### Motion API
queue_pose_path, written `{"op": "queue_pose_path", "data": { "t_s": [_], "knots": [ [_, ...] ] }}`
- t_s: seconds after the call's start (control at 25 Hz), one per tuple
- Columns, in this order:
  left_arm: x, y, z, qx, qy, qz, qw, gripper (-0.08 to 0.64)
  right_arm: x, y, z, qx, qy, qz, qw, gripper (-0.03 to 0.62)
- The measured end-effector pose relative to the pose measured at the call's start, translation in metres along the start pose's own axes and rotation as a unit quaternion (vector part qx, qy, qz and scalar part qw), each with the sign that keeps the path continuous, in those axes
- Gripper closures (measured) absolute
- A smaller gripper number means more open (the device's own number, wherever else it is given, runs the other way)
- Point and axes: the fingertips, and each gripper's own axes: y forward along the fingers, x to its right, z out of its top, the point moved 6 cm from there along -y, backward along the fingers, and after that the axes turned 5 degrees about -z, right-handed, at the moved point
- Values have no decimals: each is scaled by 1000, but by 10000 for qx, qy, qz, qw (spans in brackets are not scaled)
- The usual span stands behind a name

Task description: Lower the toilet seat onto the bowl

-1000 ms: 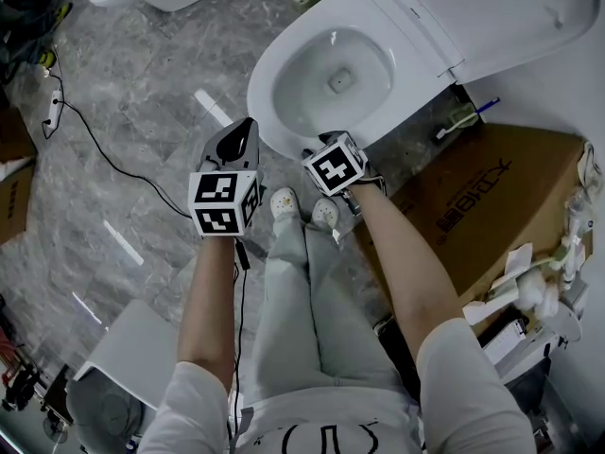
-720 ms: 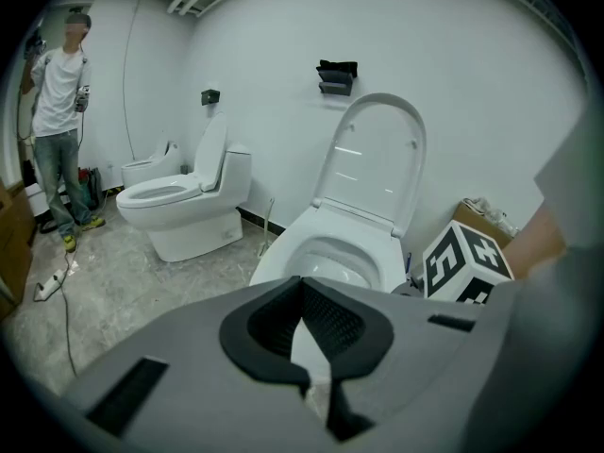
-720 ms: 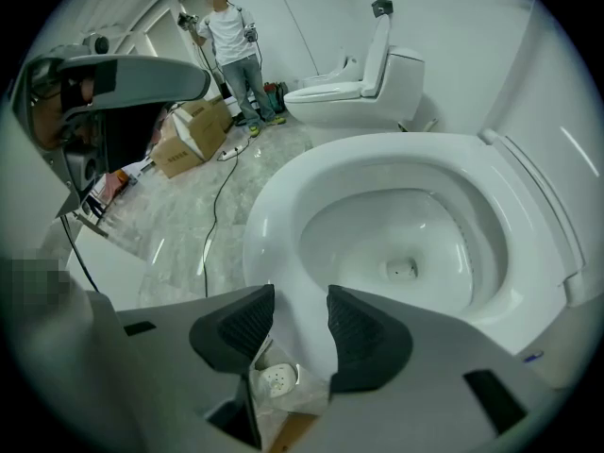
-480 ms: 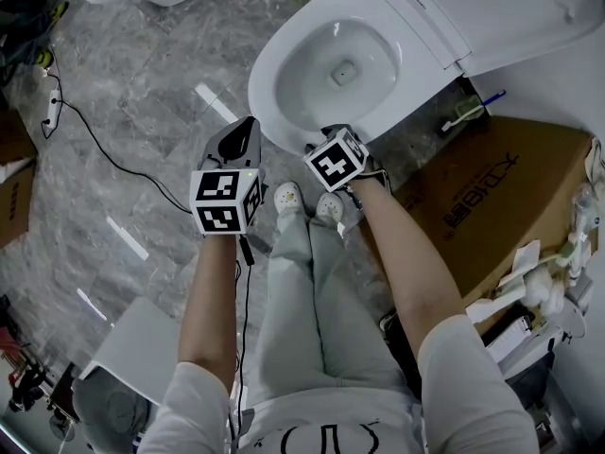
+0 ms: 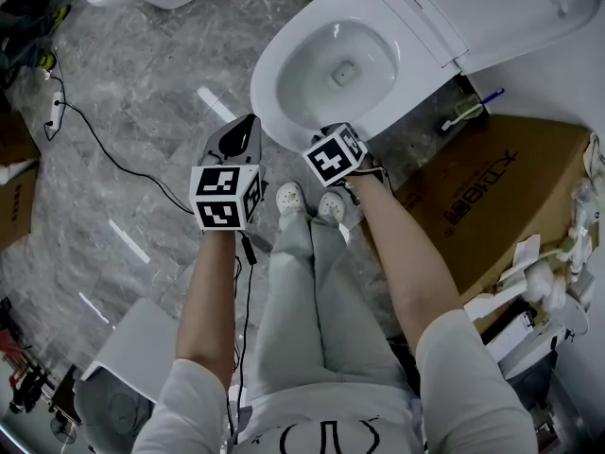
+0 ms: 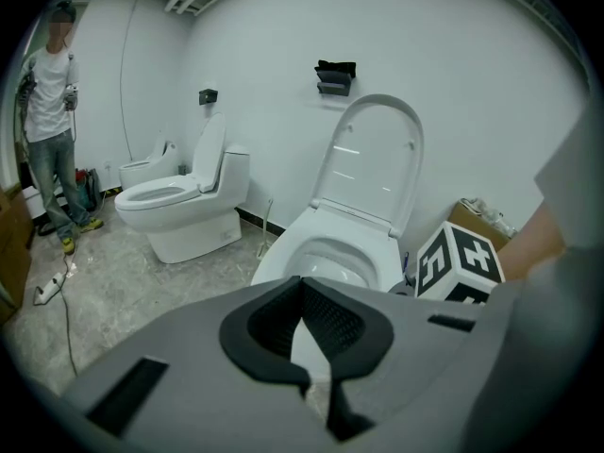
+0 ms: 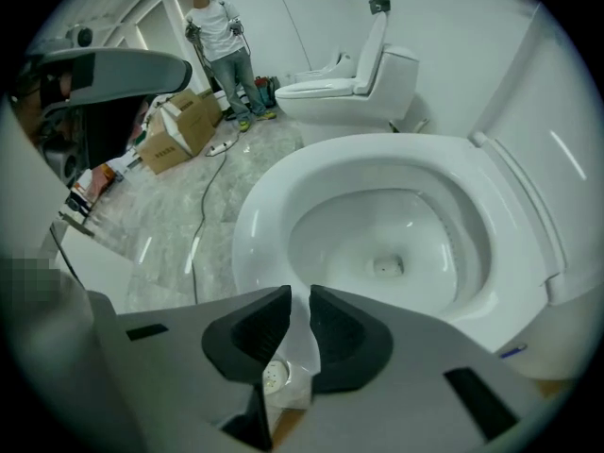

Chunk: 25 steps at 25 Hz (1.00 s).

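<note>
The white toilet seat (image 5: 267,93) lies flat on the bowl, and the lid (image 5: 492,8) stands raised behind it. My right gripper (image 5: 326,142) points steeply down over the seat's front rim (image 7: 255,225). Its jaws (image 7: 300,295) have just been closing and now stand a narrow slit apart, with nothing pinched between them. My left gripper (image 5: 244,130) hovers to the left of the bowl's front, clear of it. Its fingertips meet in the left gripper view, where the seat (image 6: 302,229) and upright lid (image 6: 373,159) lie ahead of the left gripper (image 6: 302,286).
A cardboard box (image 5: 492,197) stands to the right of the toilet, with a toilet brush (image 5: 463,112) between them. A second toilet (image 6: 179,201) stands to the left, and a cable (image 5: 104,149) runs across the marble floor. A person (image 6: 52,130) stands far left. My shoes (image 5: 288,197) sit at the bowl's front.
Both hands keep their places at the bowl's front. The seat stays flat on the bowl. Only the head camera has shifted a little.
</note>
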Motion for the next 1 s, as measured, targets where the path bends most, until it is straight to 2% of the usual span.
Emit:
{"op": "queue_pose_path", "data": {
  "t_s": [0.08,0.16,0.4,0.52,1.0],
  "knots": [
    [0,-3,4,29,-1,15,10000,551,-1,-6,2,36,-65,-163,9998,508],
    [1,-6,10,70,-12,26,10000,551,-3,-14,5,47,-157,-141,9998,508],
    [9,-20,27,205,-9,47,9998,551,-2,-43,14,20,-158,11,9999,561],
    [12,-27,33,250,-31,68,9997,551,-6,-57,17,-50,-263,132,9996,565],
    [24,-63,53,255,-117,225,9994,551,-18,-115,36,122,-591,173,9980,566]
  ]
}}
